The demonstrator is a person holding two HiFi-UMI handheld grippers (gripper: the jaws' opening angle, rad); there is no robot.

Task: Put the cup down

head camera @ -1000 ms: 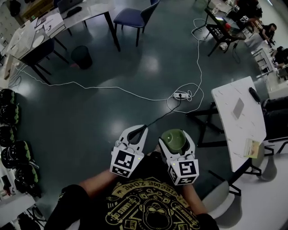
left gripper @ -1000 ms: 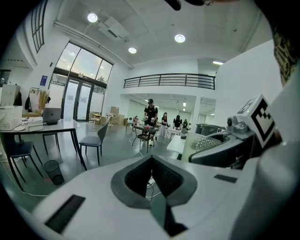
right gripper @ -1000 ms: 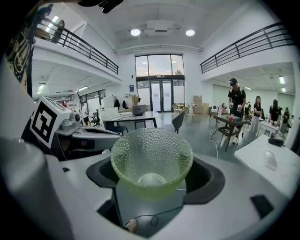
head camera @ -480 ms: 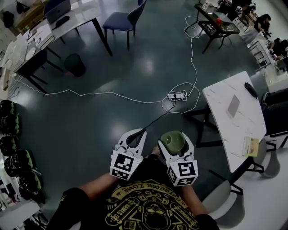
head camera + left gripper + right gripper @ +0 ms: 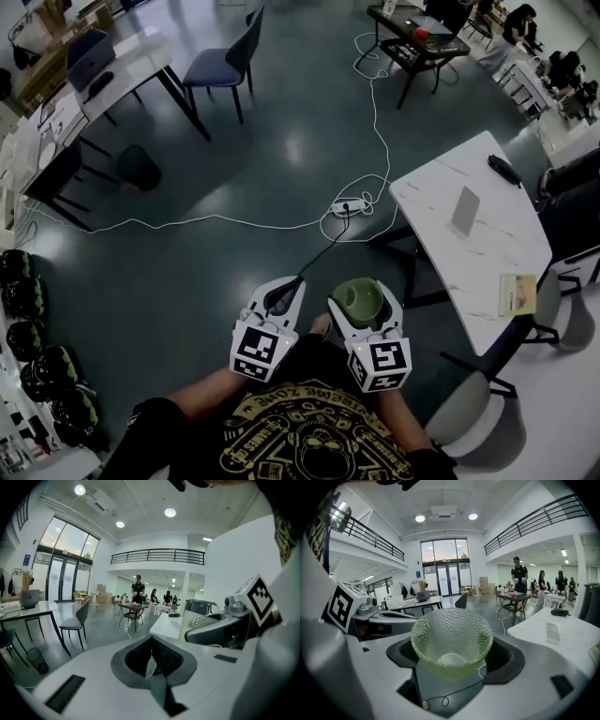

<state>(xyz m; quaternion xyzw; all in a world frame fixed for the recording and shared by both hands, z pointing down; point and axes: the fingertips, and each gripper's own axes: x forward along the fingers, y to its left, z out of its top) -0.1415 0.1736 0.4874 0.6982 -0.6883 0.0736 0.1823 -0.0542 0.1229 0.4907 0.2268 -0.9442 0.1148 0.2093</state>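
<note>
While you stand over the dark floor [image 5: 206, 272], the white tabletop [image 5: 441, 225] lies ahead and to your right, with a few small flat items on it. Both hand-held grippers hang above the floor, off the tabletop's near-left edge and apart from it. Your left hand-held gripper [image 5: 297, 281], the one farther from the tabletop, has its jaws together at the tips, with nothing between the pads. Your right hand-held gripper [image 5: 360, 292], the one nearer the tabletop, is clamped on the cup [image 5: 359, 302], its jaws pressing against the sides. The cup is green, dimpled glass. It sits upright with its mouth facing up, in the air beside the tabletop and not on it.
</note>
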